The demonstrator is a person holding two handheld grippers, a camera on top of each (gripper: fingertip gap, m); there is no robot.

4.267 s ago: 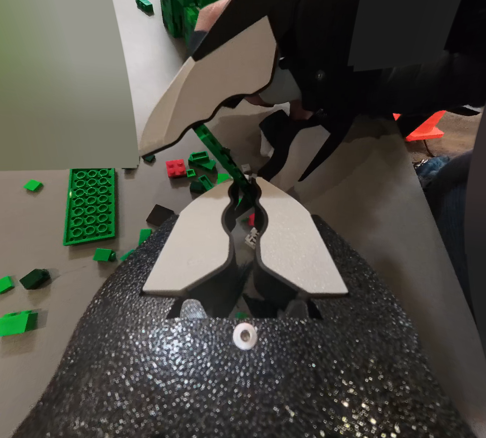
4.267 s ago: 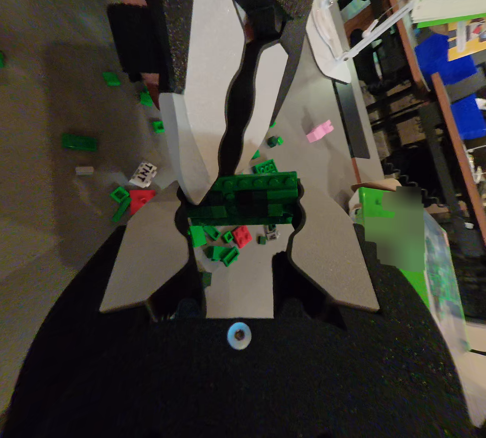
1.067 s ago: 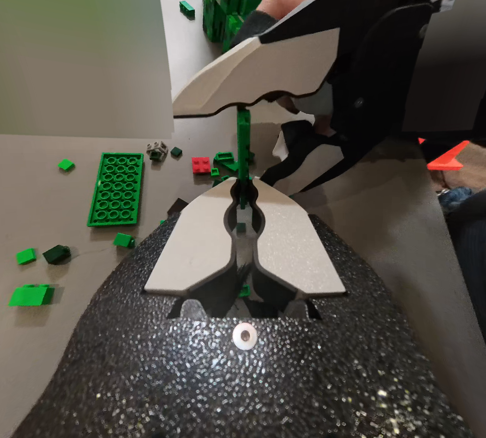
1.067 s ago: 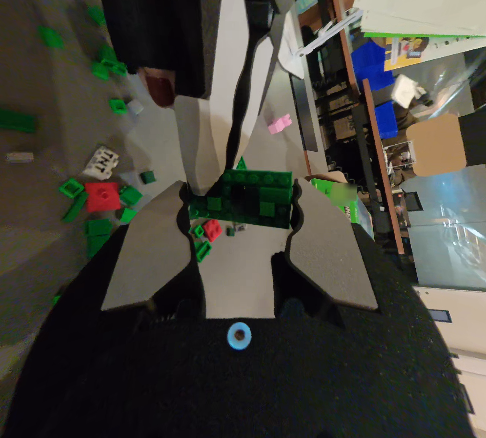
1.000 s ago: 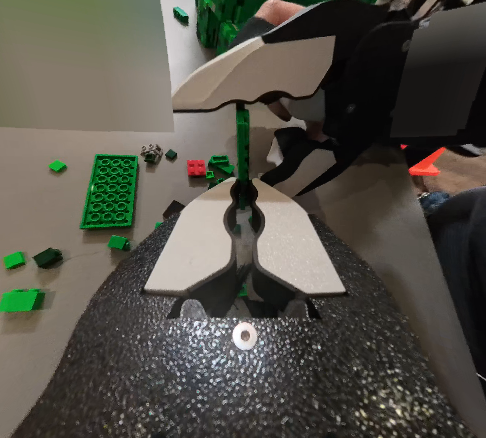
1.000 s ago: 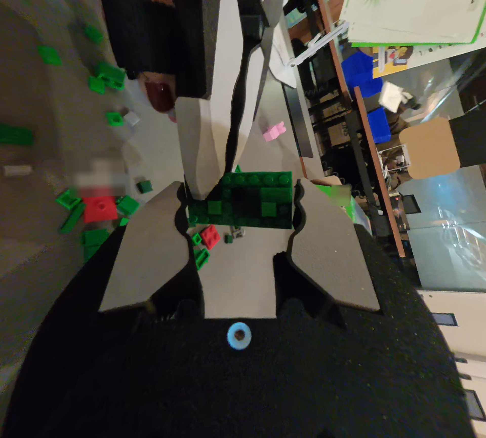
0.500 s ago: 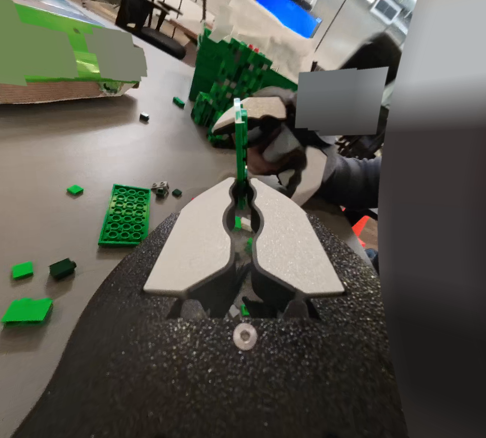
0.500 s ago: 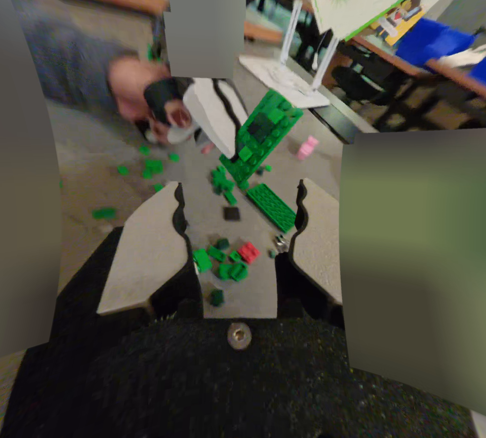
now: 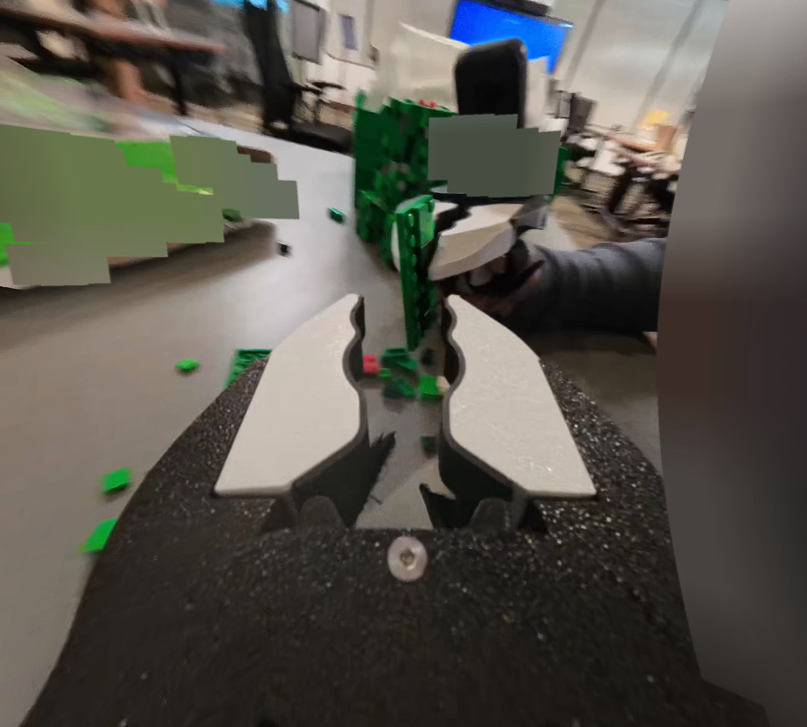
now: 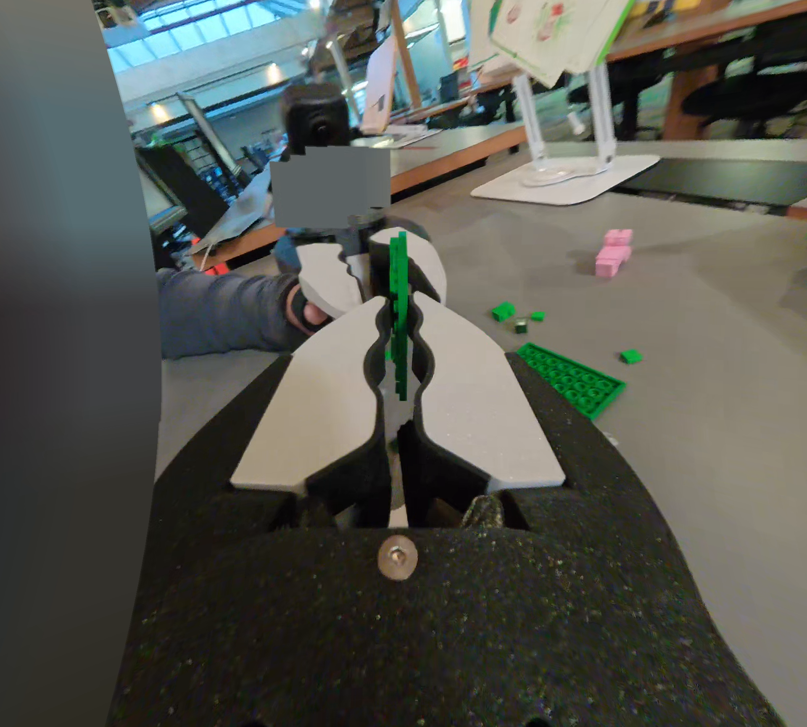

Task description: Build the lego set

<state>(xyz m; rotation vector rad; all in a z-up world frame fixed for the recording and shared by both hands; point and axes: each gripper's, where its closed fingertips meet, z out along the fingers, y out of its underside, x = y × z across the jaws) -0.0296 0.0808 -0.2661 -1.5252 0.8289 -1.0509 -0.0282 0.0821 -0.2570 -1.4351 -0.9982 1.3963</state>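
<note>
A flat green plate assembly (image 10: 398, 269) with darker green tiles stands edge-on in my right gripper (image 10: 399, 299), whose fingers are shut on its lower part. In the left wrist view the same assembly (image 9: 415, 269) stands upright just beyond my left gripper (image 9: 404, 304), which is open with both fingers clear of it. The right gripper's white finger (image 9: 474, 243) shows beside the plate there. The left gripper (image 10: 375, 269) shows behind the plate in the right wrist view.
A large green blocky build (image 9: 388, 164) stands at the back of the grey table (image 9: 131, 356). A flat green baseplate (image 10: 572, 382), a pink figure (image 10: 613, 254) and loose green and red pieces (image 9: 401, 374) lie around. A booklet stand (image 10: 563, 182) is far right. Less than 4 cm separates the two grippers' tips. From either gripper's tips it is about 20 cm to the pink figure (image 10: 613, 254).
Both grippers held the plate a second ago. The right let go and pulled back, then shut on it again edge-on. The left gripper has opened and released it.
</note>
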